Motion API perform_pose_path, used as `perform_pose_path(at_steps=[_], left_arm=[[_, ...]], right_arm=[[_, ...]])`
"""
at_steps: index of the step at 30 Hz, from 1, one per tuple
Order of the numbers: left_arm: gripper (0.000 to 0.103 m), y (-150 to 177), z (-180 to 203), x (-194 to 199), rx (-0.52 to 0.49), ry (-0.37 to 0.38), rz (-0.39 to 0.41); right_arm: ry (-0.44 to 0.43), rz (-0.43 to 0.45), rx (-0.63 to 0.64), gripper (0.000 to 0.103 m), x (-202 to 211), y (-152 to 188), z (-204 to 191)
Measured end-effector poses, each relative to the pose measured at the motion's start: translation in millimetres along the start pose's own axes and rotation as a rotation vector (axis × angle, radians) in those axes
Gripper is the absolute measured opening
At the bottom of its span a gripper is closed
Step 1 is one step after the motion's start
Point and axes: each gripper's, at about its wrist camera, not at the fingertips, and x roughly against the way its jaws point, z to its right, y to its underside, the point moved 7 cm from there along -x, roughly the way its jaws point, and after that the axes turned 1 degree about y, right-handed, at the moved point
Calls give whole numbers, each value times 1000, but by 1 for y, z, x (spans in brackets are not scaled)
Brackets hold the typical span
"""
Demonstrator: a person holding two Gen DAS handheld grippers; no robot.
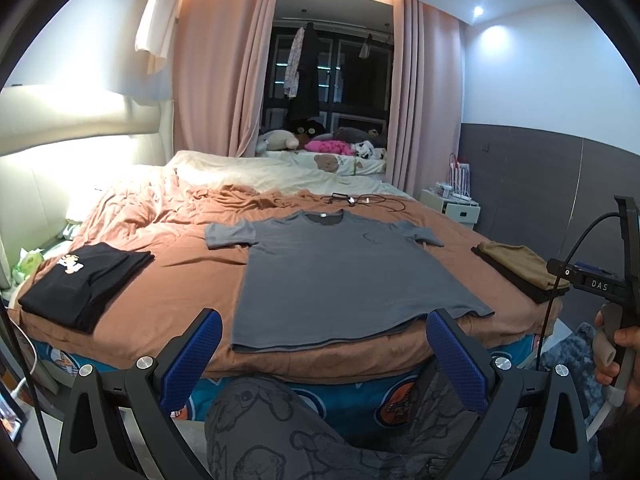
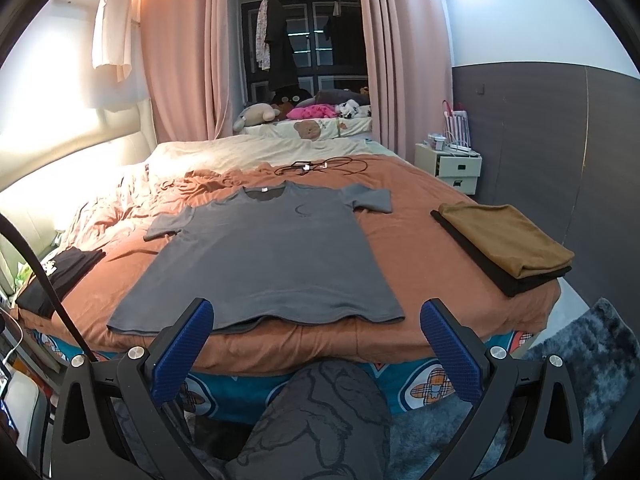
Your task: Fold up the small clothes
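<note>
- A grey T-shirt (image 1: 344,276) is spread flat, face up, on the brown bedspread (image 1: 168,280) of the bed, its collar turned away and its hem near the front edge.
- The left gripper (image 1: 324,340) is held wide and empty, off the bed, just before the hem.
- The right gripper (image 2: 316,328) is likewise spread wide, gripping nothing.
- A folded black garment (image 1: 80,280) is seen at the left side of the bed.
- A folded tan piece (image 2: 508,240) is stacked on a black one at the right.

One grey T-shirt (image 2: 260,256), two folded stacks (image 2: 504,248)
</note>
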Motion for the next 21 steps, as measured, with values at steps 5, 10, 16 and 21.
perform_pose_path(at_steps=[5,10,16,21], left_arm=[[103,0,0,-1,1,-1,-1],[103,1,0,-1,-1,2,-2],[103,0,0,-1,-1,-1,0],[103,0,0,-2,1,0,1]], right_arm=[[2,-6,5,103,0,3,0],[5,-4,4,103,1,0,1],[3,-1,5,103,1,0,0],[1,-2,4,103,1,0,0]])
